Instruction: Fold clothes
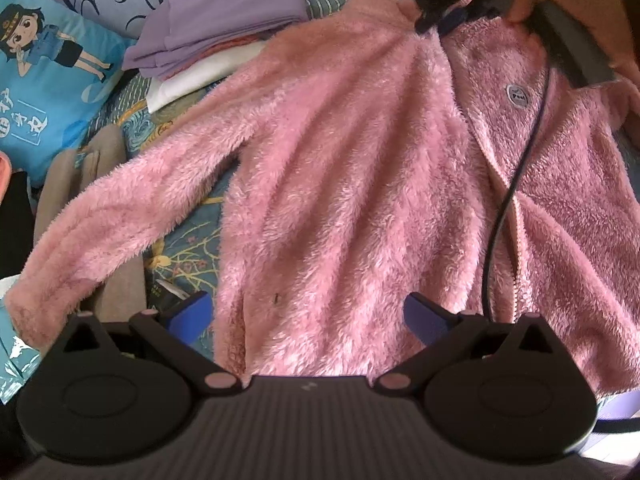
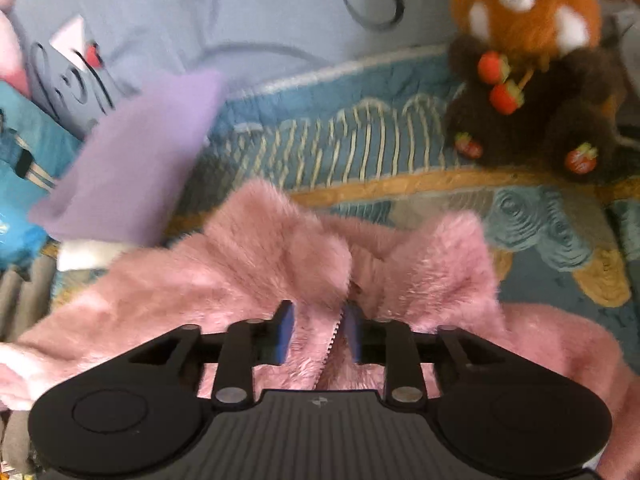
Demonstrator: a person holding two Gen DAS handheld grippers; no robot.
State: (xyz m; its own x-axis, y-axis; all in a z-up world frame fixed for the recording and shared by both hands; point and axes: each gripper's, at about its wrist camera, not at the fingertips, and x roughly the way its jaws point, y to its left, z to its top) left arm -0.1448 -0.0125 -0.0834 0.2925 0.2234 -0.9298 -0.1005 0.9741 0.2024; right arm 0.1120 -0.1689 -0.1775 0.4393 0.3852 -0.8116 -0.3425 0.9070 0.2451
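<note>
A fluffy pink fleece jacket [image 1: 352, 160] lies front up on the patterned quilt, its zip partly undone and one sleeve [image 1: 100, 232] stretched out to the left. My left gripper [image 1: 308, 316] hovers over the hem, open, with nothing between its blue pads. My right gripper [image 2: 319, 334] sits at the collar [image 2: 280, 248]. Its jaws stand partly apart, with fleece and the zip edge lying between the pads. In the left wrist view the right gripper [image 1: 438, 20] is at the jacket's top edge, carried by a person's hand [image 1: 524, 0].
Folded purple clothes [image 1: 216, 20] on a white cloth [image 1: 192, 80] lie left of the collar. A blue cartoon pillow [image 1: 44, 80] and a beige garment [image 1: 80, 176] are at far left. A plush red panda [image 2: 532, 68] sits beyond the collar. A black cable [image 1: 516, 184] crosses the jacket.
</note>
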